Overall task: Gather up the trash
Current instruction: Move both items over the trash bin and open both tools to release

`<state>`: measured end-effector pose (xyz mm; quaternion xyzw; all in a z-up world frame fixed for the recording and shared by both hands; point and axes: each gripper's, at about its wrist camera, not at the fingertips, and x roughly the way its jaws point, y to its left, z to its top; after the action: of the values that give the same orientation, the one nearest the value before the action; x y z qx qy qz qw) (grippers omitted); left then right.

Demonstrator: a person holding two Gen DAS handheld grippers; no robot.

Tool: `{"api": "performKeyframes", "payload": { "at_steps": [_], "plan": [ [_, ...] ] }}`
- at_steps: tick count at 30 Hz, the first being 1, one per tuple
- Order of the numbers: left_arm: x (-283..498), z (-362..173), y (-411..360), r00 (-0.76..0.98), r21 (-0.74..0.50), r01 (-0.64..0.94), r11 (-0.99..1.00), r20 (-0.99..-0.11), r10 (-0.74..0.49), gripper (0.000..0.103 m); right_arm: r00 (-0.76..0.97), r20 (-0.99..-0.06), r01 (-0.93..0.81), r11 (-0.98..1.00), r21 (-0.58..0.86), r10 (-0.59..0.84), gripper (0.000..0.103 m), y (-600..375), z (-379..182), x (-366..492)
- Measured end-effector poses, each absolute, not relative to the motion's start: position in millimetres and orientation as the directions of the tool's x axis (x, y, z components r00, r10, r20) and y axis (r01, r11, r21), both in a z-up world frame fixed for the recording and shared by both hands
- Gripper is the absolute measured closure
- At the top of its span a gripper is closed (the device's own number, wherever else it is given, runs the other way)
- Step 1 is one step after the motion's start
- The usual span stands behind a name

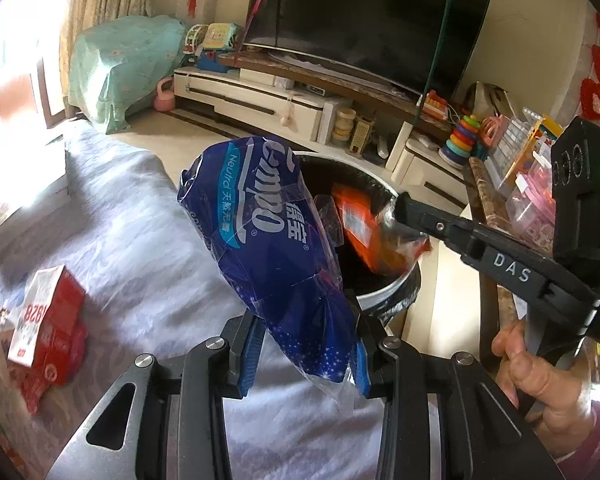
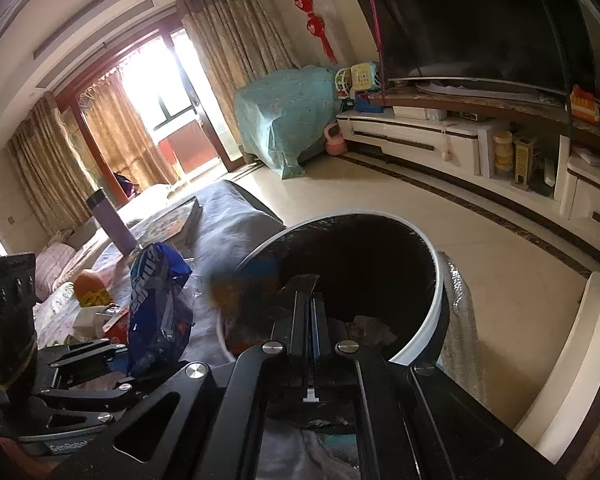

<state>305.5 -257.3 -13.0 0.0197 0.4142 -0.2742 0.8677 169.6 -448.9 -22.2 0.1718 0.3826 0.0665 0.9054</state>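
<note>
My left gripper (image 1: 304, 344) is shut on a blue tissue wrapper (image 1: 276, 240) and holds it upright, just in front of the round trash bin (image 1: 384, 292). The wrapper also shows in the right wrist view (image 2: 160, 312), left of the bin (image 2: 424, 340). My right gripper (image 2: 310, 292) is shut on an orange snack wrapper (image 1: 364, 228), held blurred over the bin's black-lined opening. In the right wrist view the orange wrapper (image 2: 236, 300) hangs blurred from the closed fingertips (image 2: 300, 284) at the bin's near rim.
A grey-covered table (image 1: 140, 248) carries a red carton (image 1: 48, 324), books (image 1: 24, 200), a purple bottle (image 2: 112, 224) and an orange (image 2: 90, 284). A TV (image 1: 364, 16) on a white stand (image 1: 260, 100) lies beyond the tiled floor (image 2: 500, 264). Toys (image 1: 464, 140) crowd the right.
</note>
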Motion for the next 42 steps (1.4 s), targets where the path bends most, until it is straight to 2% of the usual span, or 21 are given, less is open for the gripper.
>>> {"api": "performKeyframes", "payload": {
  "at_steps": [19,21,26,28,30,34,36,40,42],
  "plan": [
    [338.2,-16.6,-282.0,0.466,-0.194,0.503,0.842,-0.761,-0.453,0.066,0.681,-0.694,0.045,0.933,0.358,0.233,0.102,-464.8,-31.1,181.7],
    [340.8,-15.7,-283.8,0.462,-0.194,0.506,0.840,-0.762,-0.454,0.064,0.680,-0.697,0.054,0.933,0.355,0.226,0.097,-466.2,-31.3,182.5],
    [345.2,-14.2,-285.2,0.476,-0.189,0.491,0.850,-0.760,-0.444,0.050,0.680,-0.701,0.067,0.934,0.352,0.215,0.095,-468.6,-32.2,181.0],
    [345.1,-14.8,-285.8,0.478,-0.195,0.487,0.852,-0.757,-0.446,0.049,0.681,-0.701,0.073,0.933,0.353,0.212,0.085,-469.7,-31.8,180.5],
    [343.1,-16.4,-283.6,0.485,-0.193,0.474,0.859,-0.757,-0.438,0.042,0.686,-0.693,0.073,0.928,0.366,0.219,0.053,-470.9,-30.5,179.0],
    [335.8,-19.1,-278.8,0.495,-0.204,0.456,0.866,-0.750,-0.437,0.039,0.696,-0.681,0.073,0.921,0.383,0.228,0.043,-470.0,-26.9,174.1],
    [329.7,-20.5,-273.6,0.502,-0.212,0.444,0.871,-0.746,-0.437,0.039,0.700,-0.676,0.071,0.920,0.385,0.229,0.034,-467.7,-24.9,171.2],
    [314.4,-23.3,-261.2,0.517,-0.218,0.418,0.882,-0.741,-0.429,0.037,0.703,-0.670,0.064,0.917,0.394,0.239,0.031,-460.2,-22.1,165.4],
    [306.7,-25.3,-252.7,0.520,-0.226,0.405,0.886,-0.740,-0.427,0.037,0.702,-0.669,0.060,0.916,0.396,0.243,0.026,-455.0,-21.3,162.2]
  ]
}}
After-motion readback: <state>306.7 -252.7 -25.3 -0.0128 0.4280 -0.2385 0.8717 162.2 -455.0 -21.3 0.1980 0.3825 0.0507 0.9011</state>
